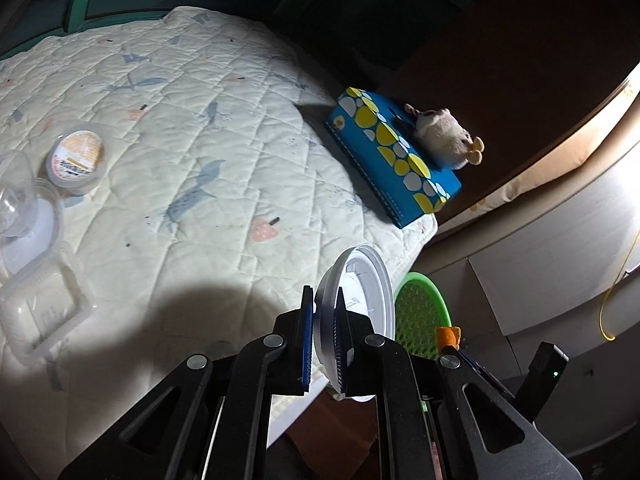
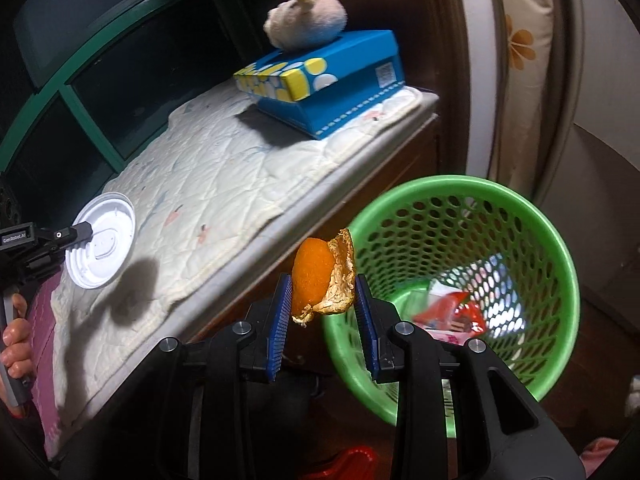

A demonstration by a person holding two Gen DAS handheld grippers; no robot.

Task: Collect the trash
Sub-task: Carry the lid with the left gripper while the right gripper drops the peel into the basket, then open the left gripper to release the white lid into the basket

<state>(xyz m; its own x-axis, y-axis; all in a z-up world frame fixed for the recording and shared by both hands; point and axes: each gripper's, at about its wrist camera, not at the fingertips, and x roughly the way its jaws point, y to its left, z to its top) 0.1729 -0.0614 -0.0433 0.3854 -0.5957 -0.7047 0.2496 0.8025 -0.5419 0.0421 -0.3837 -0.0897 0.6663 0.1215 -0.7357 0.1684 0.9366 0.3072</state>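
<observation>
Right gripper [image 2: 323, 312] clamped on orange peel [image 2: 320, 280], green basket [image 2: 560, 256] just ahead-right and nearer than to left gripper [image 1: 323, 336], pinching white lid [image 1: 360, 296] edge-on over table edge.

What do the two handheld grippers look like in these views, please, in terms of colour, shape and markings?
Both the left gripper and the right gripper have black frames of angular linkage arms joined by round silver rivets, with flat blue ribbed pads on the fingers. Seen from the right wrist, the left gripper's body carries a small white label, and its handle is grey.
</observation>
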